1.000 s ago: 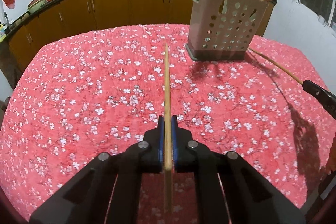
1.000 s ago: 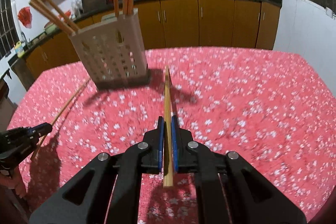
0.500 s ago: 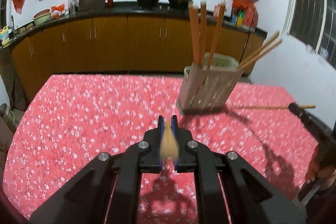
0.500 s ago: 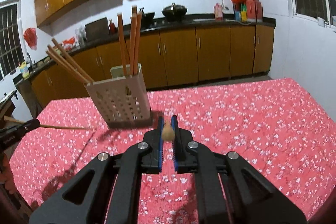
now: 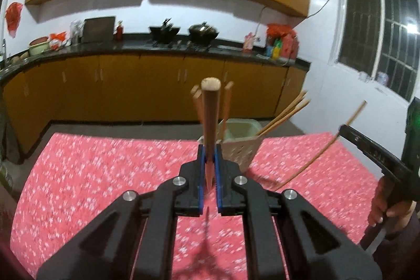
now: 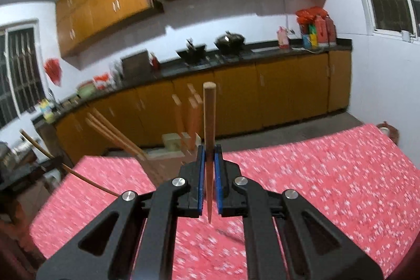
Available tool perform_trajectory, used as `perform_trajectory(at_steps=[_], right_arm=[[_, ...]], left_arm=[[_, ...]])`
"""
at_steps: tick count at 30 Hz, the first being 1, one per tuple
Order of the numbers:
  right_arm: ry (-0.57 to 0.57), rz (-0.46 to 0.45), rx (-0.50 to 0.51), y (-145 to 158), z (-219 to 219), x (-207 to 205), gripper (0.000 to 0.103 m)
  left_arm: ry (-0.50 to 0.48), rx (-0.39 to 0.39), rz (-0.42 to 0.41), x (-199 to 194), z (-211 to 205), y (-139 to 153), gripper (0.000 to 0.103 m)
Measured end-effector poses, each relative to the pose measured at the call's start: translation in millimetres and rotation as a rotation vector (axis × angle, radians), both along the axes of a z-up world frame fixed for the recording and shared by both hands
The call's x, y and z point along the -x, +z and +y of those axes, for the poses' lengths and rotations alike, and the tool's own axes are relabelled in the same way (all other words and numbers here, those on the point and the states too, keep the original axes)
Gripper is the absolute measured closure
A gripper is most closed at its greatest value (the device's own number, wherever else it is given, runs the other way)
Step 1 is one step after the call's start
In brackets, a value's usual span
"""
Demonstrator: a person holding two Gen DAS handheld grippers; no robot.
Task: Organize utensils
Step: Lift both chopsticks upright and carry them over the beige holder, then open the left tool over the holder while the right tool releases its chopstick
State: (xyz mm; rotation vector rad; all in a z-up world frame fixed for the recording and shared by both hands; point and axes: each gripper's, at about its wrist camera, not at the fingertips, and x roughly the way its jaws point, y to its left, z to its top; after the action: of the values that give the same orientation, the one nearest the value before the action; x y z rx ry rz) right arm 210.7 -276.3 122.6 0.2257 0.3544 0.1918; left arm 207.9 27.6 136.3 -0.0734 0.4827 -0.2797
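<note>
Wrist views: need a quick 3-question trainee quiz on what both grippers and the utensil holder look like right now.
1. True or false: the left gripper is shut on a chopstick with its thick end up.
2. What does the right gripper hold? A) a spoon B) a chopstick C) nothing
3. Fill in: the utensil holder stands on the ____ floral tablecloth.

Key: 1 true. 2 B. 3 red. The holder already has several chopsticks in it; both held sticks point their thin ends down.
</note>
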Motion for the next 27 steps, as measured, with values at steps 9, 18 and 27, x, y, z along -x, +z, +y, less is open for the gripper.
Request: perform_trajectory(at_steps=[9, 18, 27], right_arm=[[0.018, -0.233, -0.023, 64, 18, 4, 0.095], [-0.005, -0.253, 0.015, 56, 38, -36, 0.095], [0.009, -0.145, 0.051, 25, 50, -71, 0.095]], left_arm=[[-0.054, 0.031, -0.121, -12, -25, 52, 0.095], [-0.011, -0.022, -0.164, -46, -45, 62, 0.095], [0.001, -0.033, -0.089, -84, -46, 31, 0.095]])
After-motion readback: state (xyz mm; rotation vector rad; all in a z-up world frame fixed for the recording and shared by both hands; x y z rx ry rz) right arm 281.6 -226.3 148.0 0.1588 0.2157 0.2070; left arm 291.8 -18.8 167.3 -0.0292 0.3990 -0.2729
